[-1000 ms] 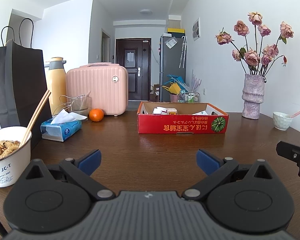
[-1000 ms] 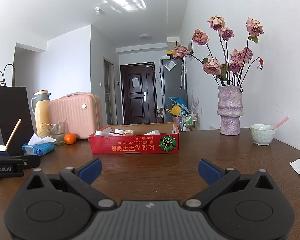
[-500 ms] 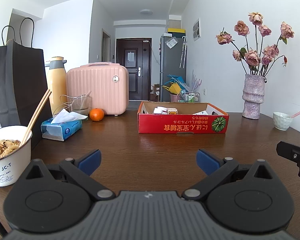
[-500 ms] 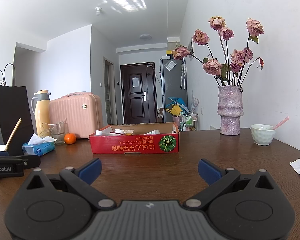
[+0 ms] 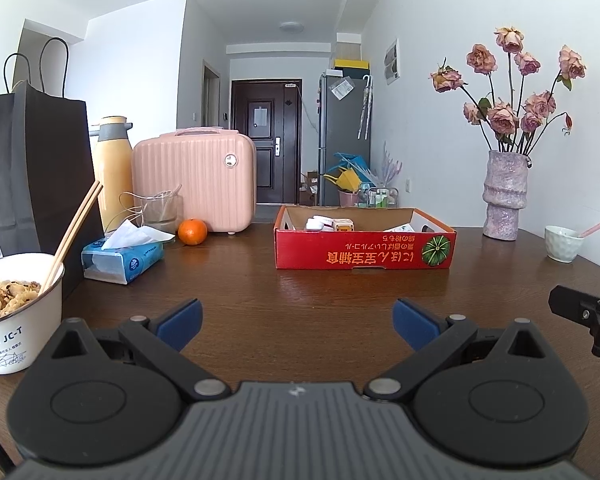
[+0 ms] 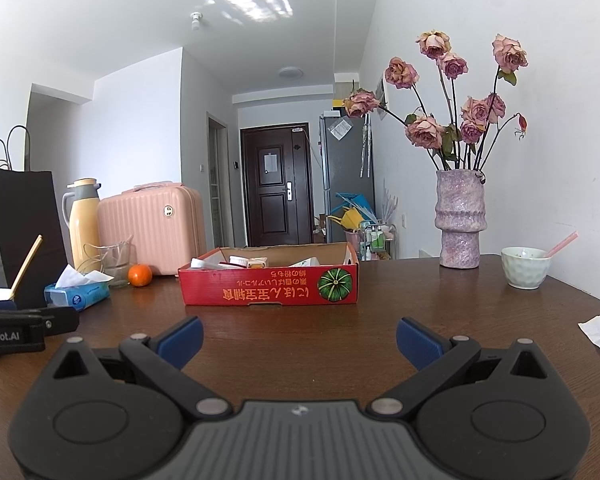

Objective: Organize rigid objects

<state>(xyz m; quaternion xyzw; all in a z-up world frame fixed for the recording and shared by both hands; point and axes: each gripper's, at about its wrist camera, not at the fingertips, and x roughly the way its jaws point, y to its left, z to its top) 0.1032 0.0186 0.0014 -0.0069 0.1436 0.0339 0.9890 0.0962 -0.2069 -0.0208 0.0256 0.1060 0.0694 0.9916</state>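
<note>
Ahead of left gripper (image 5: 296,320) and right gripper (image 6: 298,338), both spread, empty: red box (image 5: 364,254).

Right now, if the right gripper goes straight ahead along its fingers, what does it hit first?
Likely the red cardboard box: the right gripper is open and empty, with only bare table between. Depth is uncertain.

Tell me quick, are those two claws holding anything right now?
Left gripper: open, holding nothing.
Right gripper: open, holding nothing.
</note>
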